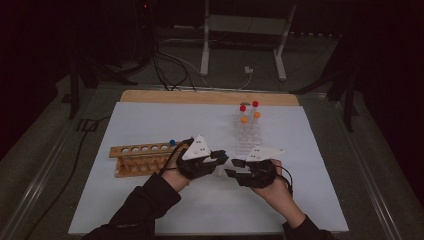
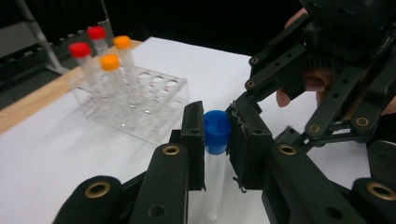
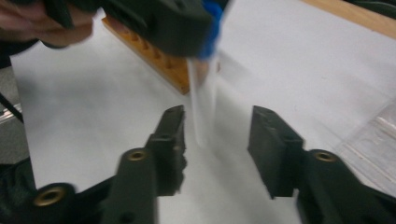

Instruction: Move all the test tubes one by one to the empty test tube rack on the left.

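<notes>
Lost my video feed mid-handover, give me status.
Left gripper shut on blue-capped tube. Right gripper open, jaws either side of tube's lower end. Nothing in the way.

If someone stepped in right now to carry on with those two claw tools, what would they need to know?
Left gripper: shut on the blue-capped tube, gripping its cap, tube hanging down.
Right gripper: open, jaws either side of the tube's lower end, not pressing it.
Wooden rack: one blue-capped tube standing in it.
Clear rack: two red-capped and two orange-capped tubes.
Done: tube is in the left gripper.
Left: probably seat it in a rack.
</notes>
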`<action>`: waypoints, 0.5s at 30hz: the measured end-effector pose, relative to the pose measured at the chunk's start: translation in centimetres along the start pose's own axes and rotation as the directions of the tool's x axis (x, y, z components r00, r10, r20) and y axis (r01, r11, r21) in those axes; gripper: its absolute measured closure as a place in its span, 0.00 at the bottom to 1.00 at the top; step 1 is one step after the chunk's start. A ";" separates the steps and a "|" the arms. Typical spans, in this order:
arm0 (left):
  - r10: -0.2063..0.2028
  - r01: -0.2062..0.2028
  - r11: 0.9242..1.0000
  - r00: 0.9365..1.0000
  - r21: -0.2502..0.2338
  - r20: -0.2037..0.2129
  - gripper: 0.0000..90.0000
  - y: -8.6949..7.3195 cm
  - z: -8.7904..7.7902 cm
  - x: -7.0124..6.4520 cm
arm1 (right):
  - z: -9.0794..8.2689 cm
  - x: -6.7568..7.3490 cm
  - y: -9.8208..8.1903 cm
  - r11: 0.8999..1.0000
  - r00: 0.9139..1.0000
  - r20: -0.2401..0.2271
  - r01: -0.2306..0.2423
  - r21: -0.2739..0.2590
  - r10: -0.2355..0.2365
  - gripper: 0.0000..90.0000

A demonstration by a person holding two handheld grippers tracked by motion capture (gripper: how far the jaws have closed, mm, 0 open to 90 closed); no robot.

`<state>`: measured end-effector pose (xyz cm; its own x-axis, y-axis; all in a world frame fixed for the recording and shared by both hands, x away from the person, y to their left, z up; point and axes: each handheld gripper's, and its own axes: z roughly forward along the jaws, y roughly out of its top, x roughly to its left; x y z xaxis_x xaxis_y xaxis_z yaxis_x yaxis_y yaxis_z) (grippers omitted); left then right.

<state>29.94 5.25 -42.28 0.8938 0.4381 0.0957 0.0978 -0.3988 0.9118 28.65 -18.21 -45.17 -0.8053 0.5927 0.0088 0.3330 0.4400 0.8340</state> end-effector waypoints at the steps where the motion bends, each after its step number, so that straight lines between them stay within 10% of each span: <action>1: 0.001 -0.001 1.000 1.000 0.000 -0.004 0.86 0.1 -0.4 0.2 | 0.0 0.0 0.0 1.000 1.000 -0.001 -0.005 -0.002 0.005 0.53; 15: -0.017 0.014 1.000 0.990 -0.026 -0.139 0.86 0.9 -6.9 2.8 | -0.3 0.1 0.3 0.997 0.997 0.035 -0.064 -0.046 0.066 0.09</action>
<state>29.54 11.67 -38.47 0.8223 0.5529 0.1349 0.0988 -0.3721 0.9229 28.59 -18.20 -44.75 -0.7642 0.6435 0.0447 0.3611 0.3694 0.8562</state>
